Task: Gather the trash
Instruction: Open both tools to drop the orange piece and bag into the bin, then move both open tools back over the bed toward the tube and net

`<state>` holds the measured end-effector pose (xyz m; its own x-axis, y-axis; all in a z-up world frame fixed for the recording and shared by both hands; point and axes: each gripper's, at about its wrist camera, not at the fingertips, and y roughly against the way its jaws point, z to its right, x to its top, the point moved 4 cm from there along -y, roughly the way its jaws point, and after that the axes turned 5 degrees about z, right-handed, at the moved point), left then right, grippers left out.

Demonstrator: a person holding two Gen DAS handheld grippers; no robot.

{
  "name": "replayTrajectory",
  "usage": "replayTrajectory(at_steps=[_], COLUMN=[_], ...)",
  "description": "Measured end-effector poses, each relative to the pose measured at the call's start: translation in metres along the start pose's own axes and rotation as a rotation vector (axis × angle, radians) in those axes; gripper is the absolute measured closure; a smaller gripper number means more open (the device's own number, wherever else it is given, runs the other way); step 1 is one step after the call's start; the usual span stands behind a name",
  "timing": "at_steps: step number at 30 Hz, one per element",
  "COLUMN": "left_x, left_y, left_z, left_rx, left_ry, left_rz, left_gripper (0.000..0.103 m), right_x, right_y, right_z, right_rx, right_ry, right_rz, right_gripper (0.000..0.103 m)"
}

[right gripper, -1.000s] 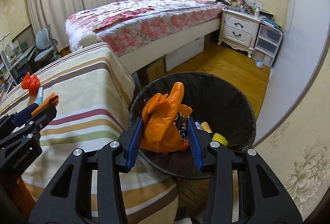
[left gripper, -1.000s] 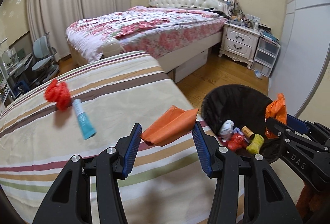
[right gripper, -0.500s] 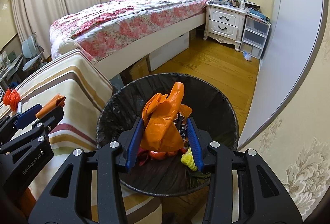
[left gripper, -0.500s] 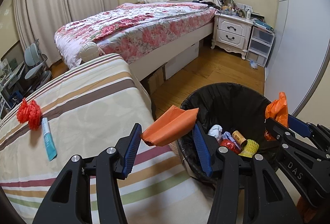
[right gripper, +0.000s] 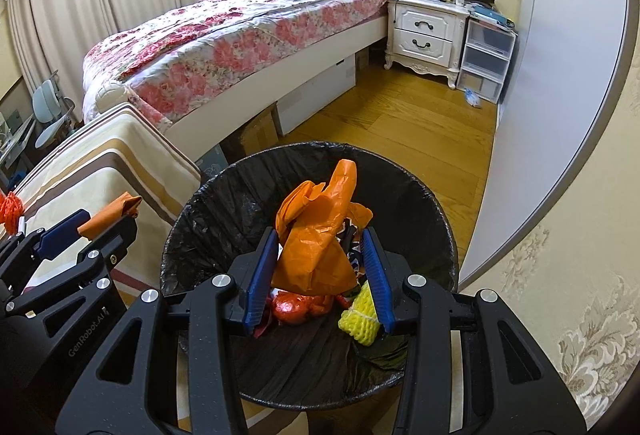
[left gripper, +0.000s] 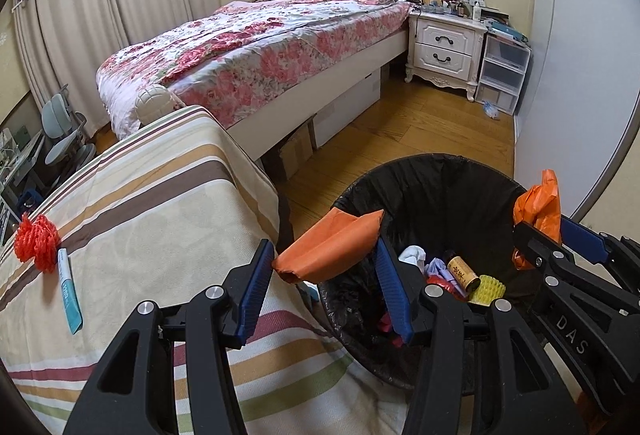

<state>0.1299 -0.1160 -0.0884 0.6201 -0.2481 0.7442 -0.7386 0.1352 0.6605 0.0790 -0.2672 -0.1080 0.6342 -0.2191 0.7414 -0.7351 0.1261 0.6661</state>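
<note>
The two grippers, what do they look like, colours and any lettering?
Both the left gripper and the right gripper have black angular plastic frames with triangular cut-outs, silver round bolts, and blue ribbed finger pads. White lettering reads "GenRobot.AI" on the left, "DAS" on the right.

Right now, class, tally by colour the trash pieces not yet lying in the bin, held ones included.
Orange: 2, the pouch in the left gripper and the bag in the right gripper
Red: 1, the net ball
Blue: 1, the tube
Total: 4
</note>
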Motion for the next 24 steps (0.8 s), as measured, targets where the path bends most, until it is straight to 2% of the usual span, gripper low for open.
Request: replayTrajectory(at_steps=[2,4,6,18,24], left_x=[0.001,0.002,0.003,0.004,-0.003], left_y=[-0.001,-0.001,-0.001,0.009,0.025], left_z=[0.0,-0.002,-0.002,-0.013,-0.042], left_rx=[0.003,0.004,0.002,0.035,0.116], left_ry=[0.001,0.007,0.01,0.02,0.023], left_rz=[0.0,0.005,0.007,0.018,0.053], left_gripper=[0.047,0.035,0.034,0.03,0.03], right_x=[0.001,0.001,0.001,0.004,0.002], right_y=[-0.002,-0.004,-0.005,0.004,0.011], right_z=[0.001,0.002,0.004,0.004,-0.02], right_rx=[-0.001,0.0,-0.005,-0.015,0.03], right_ry=[-0.008,-0.012,-0.014,-0.032,-0.006], right_rz=[-0.003,-0.006,-0.001,0.011,0.015], right_gripper=[0.06,0.058,0.05,0.05,0.049])
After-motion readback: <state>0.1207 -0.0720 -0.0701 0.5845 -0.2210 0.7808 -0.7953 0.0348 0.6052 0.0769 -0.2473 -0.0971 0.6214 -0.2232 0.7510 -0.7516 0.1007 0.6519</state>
